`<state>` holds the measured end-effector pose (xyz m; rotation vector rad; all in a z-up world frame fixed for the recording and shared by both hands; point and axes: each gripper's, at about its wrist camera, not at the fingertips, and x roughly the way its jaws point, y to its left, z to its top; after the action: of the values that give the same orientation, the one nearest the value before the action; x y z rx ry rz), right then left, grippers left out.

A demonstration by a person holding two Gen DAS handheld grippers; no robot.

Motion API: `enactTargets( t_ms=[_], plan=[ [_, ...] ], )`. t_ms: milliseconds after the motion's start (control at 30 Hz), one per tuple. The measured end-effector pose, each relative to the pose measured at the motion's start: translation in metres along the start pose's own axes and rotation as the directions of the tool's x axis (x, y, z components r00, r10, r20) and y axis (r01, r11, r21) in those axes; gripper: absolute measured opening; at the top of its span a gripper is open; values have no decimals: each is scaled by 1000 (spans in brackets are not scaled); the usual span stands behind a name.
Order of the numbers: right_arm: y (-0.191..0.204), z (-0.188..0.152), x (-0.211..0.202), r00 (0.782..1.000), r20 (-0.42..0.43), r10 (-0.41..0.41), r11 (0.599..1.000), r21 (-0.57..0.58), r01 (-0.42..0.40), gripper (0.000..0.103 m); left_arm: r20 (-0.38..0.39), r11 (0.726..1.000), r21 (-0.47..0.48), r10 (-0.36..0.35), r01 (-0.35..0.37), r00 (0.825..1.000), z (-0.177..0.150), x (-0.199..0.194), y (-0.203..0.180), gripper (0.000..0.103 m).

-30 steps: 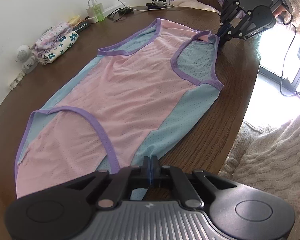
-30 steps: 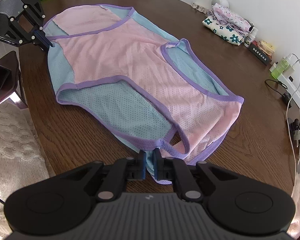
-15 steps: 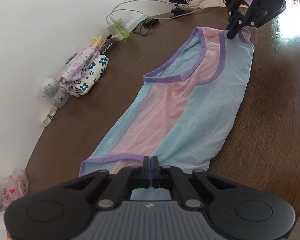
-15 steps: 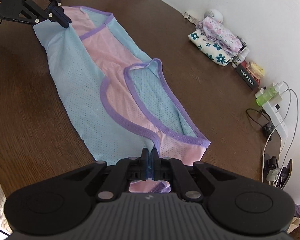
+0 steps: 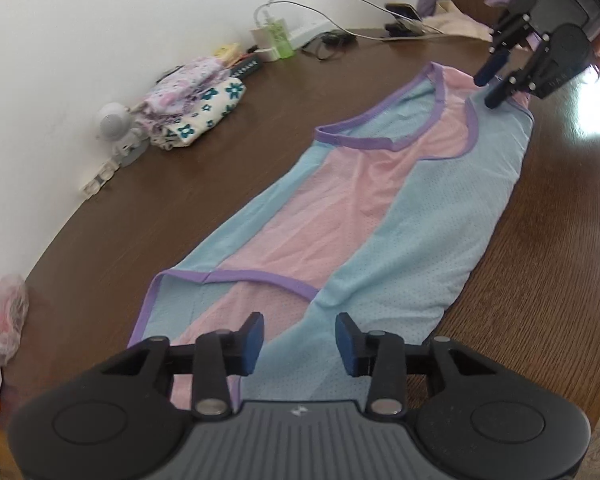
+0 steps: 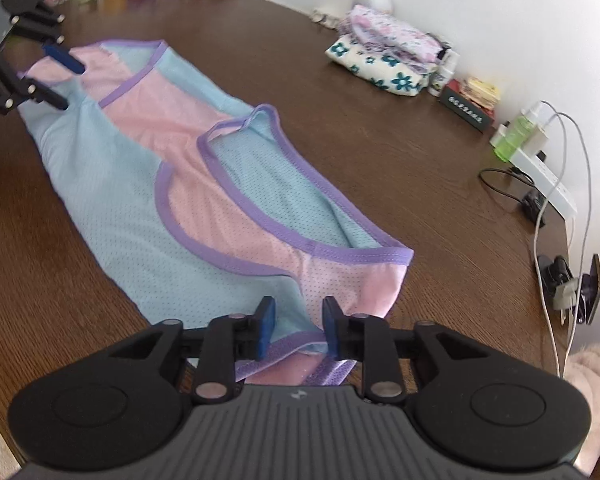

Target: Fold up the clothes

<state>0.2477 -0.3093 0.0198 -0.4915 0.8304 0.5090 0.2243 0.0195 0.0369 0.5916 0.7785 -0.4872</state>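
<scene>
Garment (image 5: 380, 216) of pink and blue mesh with purple trim lies folded lengthwise, flat along the tabletop (image 5: 228, 168) toward its near edge, with left tongs (image 5: 299, 338) and right tongs (image 6: 298, 322) spread open, gripping nothing, over its opposite ends.

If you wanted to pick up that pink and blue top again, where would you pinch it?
Probably at the two ends of the long blue folded edge of the pink and blue top: it lies flat, so a finger must slide under. The left gripper and right gripper, both open, already sit at those ends.
</scene>
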Motion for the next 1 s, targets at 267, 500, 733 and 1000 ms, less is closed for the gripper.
enactTargets(
  t_ms=[267,500,733,1000],
  plan=[
    [23,-2,-24,989,130,71,992,93,-83,32,-23,983,-183,16,-20,1000,-37,-24,28,38],
    [57,31,0,968,174,182,978,71,-197,32,-15,961,-276,6,-10,1000,-59,-14,46,38],
    [58,70,43,966,107,234,965,92,-244,35,-9,943,-333,24,-26,1000,-85,-15,57,34],
    [55,78,57,973,31,228,968,104,-230,7,17,930,-369,19,-11,1000,-100,-17,63,13]
  ],
)
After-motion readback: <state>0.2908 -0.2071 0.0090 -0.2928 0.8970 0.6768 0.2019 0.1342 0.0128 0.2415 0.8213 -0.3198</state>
